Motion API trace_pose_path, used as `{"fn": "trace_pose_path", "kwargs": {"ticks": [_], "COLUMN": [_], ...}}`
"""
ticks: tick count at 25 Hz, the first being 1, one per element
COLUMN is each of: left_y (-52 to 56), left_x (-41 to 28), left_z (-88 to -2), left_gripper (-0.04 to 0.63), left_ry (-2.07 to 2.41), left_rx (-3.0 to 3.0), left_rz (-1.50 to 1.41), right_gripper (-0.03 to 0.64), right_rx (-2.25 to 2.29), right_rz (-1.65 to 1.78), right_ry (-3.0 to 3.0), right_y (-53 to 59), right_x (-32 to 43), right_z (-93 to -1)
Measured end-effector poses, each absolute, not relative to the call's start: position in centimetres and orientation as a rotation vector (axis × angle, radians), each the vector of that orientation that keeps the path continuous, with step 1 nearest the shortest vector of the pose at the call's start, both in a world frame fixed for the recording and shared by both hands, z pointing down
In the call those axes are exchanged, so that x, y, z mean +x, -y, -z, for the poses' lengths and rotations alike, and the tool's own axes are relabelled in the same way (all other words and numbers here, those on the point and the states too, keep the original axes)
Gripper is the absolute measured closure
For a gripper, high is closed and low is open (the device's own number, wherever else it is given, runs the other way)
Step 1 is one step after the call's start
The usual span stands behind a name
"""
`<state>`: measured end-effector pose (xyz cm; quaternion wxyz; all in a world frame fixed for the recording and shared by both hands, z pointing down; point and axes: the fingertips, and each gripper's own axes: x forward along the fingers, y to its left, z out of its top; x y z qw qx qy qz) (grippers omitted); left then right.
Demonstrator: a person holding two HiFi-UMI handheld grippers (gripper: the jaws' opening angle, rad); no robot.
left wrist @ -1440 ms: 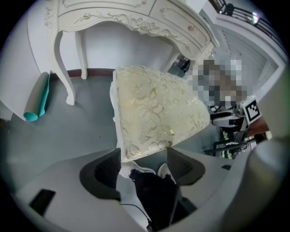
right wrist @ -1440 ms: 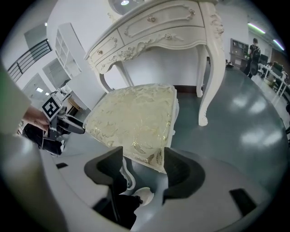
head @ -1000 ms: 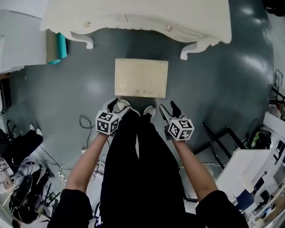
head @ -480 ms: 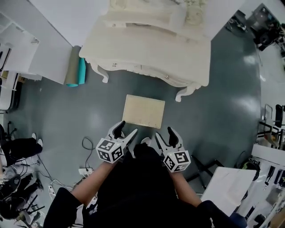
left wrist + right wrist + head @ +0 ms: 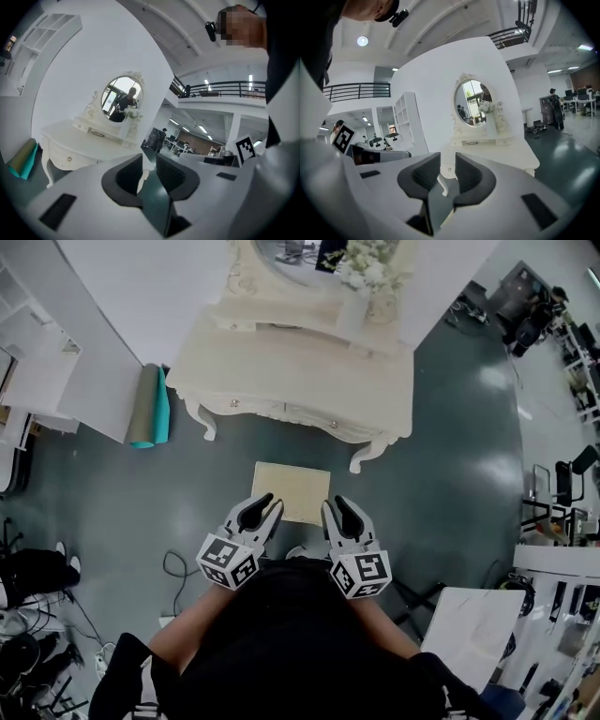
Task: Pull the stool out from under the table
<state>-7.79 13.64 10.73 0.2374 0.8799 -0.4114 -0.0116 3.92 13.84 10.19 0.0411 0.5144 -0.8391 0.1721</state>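
Room: a tall open hall with a grey-green floor [image 5: 450,484]. A white carved desk [image 5: 281,371] stands against a white partition, with an oval mirror [image 5: 472,108] and a vase of flowers [image 5: 366,268] on it.
Beside the desk: a rolled teal and olive mat [image 5: 150,407] stands at its left end.
Stool: the cream-topped stool [image 5: 292,486] stands on the floor in front of the desk, between the desk's two front legs in line but clear of its front edge, so it looks fully drawn out.
Left gripper: the left gripper [image 5: 272,505] hangs over the stool's near left corner. Its jaws have just been closing to a narrow slot, with nothing between them.
Right gripper: the right gripper [image 5: 335,505] is over the near right corner. Its jaws have likewise been closing, and they too are bare.
Step in hand: backing off, I'd judge. Keep both grippers rising straight, away from the desk, so neither clips the seat and nudges it back under.
Against a second ago: the jaws were spread wide and low at the stool's near edge. Now they are narrowed and lifted, and the stool looks smaller and farther below.
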Motion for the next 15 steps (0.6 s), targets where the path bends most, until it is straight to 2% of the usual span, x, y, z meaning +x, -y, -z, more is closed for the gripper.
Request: {"fn": "trace_pose_path", "kwargs": {"ticks": [2,3,15], "left_y": [-12.9,-12.6,-8.9], "left_x": [-8.3,-8.7,-10.5], "left_z": [-9.4,-8.9,-6.0], "left_gripper": [0.547,0.577,0.580], "left_ry": [1.116,1.120,1.175], "left_rx": [2.445,2.466,2.669], "left_rz": [0.062,0.054,-0.075], "right_gripper": [0.570,0.580,0.598], "right_rx": [1.616,1.625,1.705], "right_rz": [-0.501,-0.486,-0.267], "right_ry": [2.595,2.614,2.624], "right_y": [-13.1,-12.9,-9.6], "right_x": [3.5,3.1,-0.7], "right_z": [-8.8,-8.1,-3.7]}}
